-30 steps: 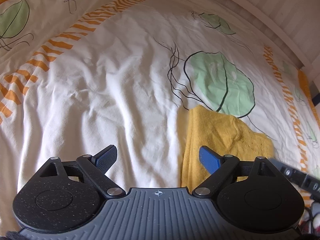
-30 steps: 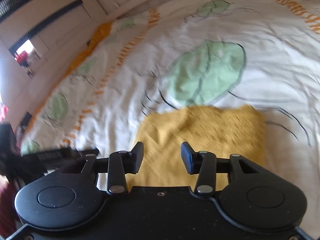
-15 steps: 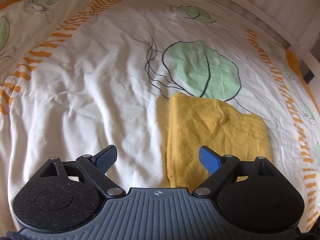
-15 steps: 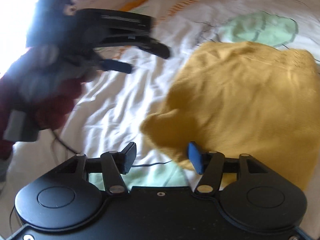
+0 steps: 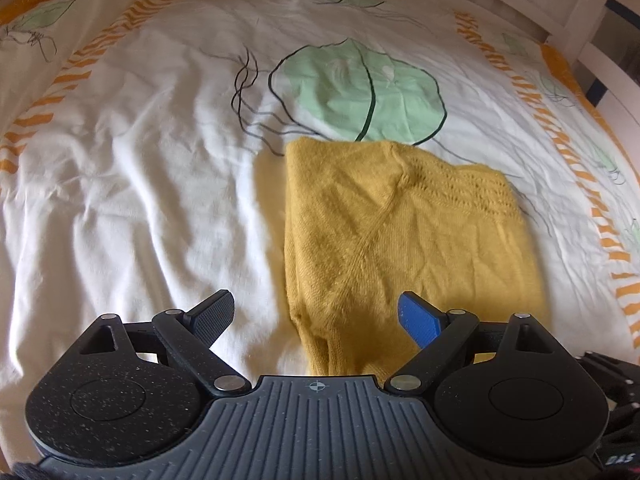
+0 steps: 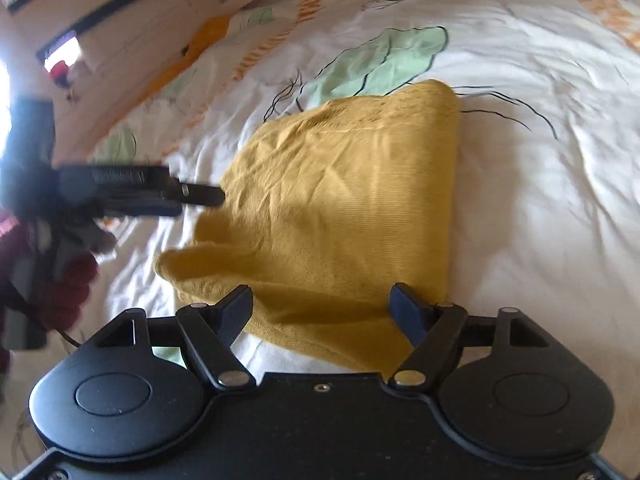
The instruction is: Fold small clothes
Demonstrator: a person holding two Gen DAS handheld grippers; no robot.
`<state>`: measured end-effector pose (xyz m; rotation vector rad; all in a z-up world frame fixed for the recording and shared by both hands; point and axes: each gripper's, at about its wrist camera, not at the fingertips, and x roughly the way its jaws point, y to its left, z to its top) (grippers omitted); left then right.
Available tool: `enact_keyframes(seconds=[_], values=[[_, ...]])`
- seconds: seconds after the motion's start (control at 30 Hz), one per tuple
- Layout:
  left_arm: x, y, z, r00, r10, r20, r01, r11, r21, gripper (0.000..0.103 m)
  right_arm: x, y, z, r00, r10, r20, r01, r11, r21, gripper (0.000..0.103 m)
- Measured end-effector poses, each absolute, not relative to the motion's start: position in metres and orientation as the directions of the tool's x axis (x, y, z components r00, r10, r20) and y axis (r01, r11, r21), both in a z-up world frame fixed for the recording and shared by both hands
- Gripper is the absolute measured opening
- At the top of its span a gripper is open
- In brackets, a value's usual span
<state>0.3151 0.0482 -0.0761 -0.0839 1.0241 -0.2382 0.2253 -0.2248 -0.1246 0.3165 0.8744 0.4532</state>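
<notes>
While both grippers hang over the bed (image 5: 120, 184), I find the yellow knitted garment (image 5: 400, 240) lying just ahead of the right gripper (image 6: 322, 308), its near folded edge between the spread jaws and touching neither pad, and its long axis running away toward the headboard edge; the left gripper (image 5: 316, 316) stands wide and empty over the garment's near left corner. I note the right jaws have just been opening, and I judge that hand nearer. Folded to a thick, slightly rumpled rectangle, the garment rests mid-bed below the green leaf print (image 5: 360, 96).
</notes>
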Motion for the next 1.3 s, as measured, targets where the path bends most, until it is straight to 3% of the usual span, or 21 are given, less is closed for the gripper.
enact_keyframes(seconds=[0.3,0.43,0.6,0.97,1.03,1.2,1.3], values=[[0.303,0.057,-0.103,0.434,-0.218,-0.874,0.163,0.973,-0.162,0.089,0.216,-0.214,-0.122,0.538,0.546,-0.642,-0.331,0.838,0.434,0.083],[0.298,0.067,-0.104,0.434,-0.214,-0.875,0.151,0.975,-0.163,0.090,0.206,-0.193,-0.130,0.483,0.594,-0.643,-0.423,0.801,0.423,0.091],[0.292,0.073,-0.103,0.428,-0.208,-0.880,0.157,0.975,-0.154,0.090,0.197,-0.178,-0.128,0.432,0.626,-0.649,-0.511,0.763,0.396,0.091],[0.283,0.077,-0.102,0.448,-0.207,-0.870,0.189,0.973,-0.134,0.089,0.204,-0.214,-0.104,0.543,0.594,-0.594,-0.443,0.803,0.398,0.091],[0.281,0.079,-0.098,0.465,-0.219,-0.858,0.173,0.973,-0.155,0.088,0.213,-0.225,-0.101,0.570,0.575,-0.587,-0.407,0.818,0.406,0.093],[0.279,0.088,-0.086,0.496,-0.371,-0.785,0.155,0.927,-0.340,0.088,0.238,-0.251,-0.099,0.625,0.547,-0.557,-0.318,0.830,0.458,0.094],[0.282,0.082,-0.093,0.457,-0.410,-0.789,0.154,0.911,-0.383,0.088,0.257,-0.266,-0.103,0.641,0.537,-0.548,-0.261,0.824,0.503,0.094]])
